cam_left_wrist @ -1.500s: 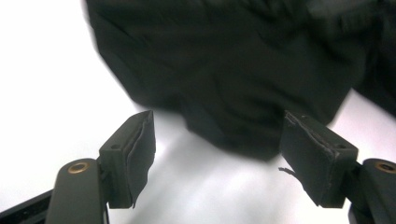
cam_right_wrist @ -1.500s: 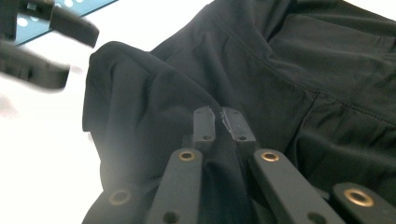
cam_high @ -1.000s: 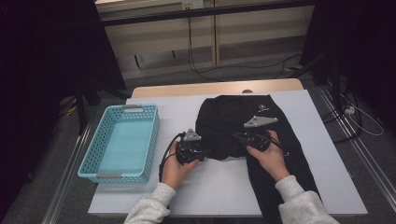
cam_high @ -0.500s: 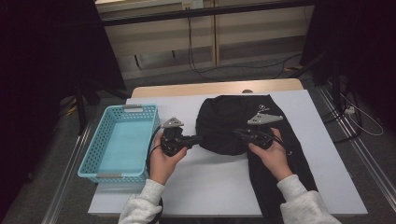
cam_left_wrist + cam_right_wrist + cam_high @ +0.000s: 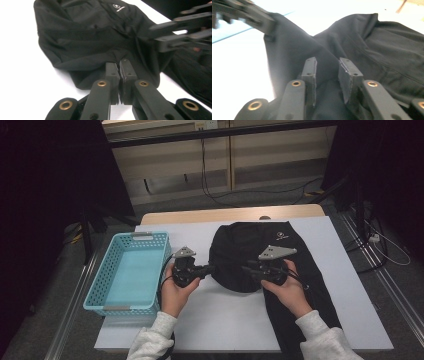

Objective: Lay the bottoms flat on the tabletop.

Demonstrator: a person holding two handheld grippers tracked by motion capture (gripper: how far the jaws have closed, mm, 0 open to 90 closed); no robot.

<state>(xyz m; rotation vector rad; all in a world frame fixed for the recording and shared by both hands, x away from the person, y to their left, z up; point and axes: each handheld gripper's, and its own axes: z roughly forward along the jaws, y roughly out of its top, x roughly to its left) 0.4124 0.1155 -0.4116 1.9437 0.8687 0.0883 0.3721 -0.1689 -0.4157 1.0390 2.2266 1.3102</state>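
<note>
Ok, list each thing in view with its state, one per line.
Black garment: partly folded over, lying on the white table top.
Left hand-held gripper: shut on the black garment's edge.
Right hand-held gripper: open, jaws just opening, cloth between them.
Blue basket: empty, upright.

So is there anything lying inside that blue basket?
No, the high view shows the blue basket with only its bare floor, while the black garment lies on the white table beside it.
</note>
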